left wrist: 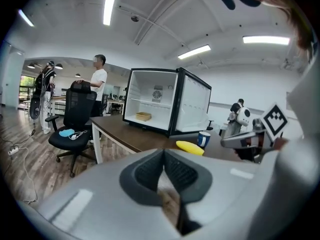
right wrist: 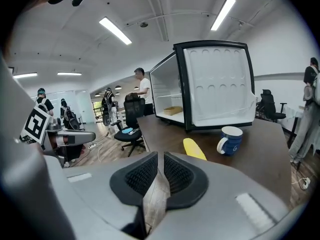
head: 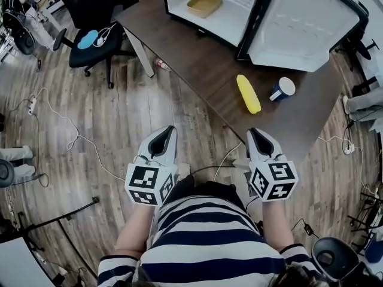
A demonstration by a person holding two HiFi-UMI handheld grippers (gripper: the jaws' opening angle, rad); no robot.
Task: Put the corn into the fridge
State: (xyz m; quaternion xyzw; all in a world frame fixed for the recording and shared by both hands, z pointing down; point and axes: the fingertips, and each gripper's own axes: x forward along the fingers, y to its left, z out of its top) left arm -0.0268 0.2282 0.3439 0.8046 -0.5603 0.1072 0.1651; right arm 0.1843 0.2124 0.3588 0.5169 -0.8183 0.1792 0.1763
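- One corn (head: 248,94).
- One blue mug (head: 281,89).
- One table (head: 197,70).
- One fridge (head: 233,23), with one door (head: 302,28).
- One yellow tray (head: 204,5).
- One black office chair (head: 90,54).
- Two tools: the left tool (head: 171,128) and the right tool (head: 252,131), whose jaws are opening with nothing between them.

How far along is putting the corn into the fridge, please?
Done: the fridge stands open. In hand: nothing. The left gripper is shut and empty, and the right gripper is opening its jaws with nothing between them. Left: the corn lies ungrasped on the table beside the mug.
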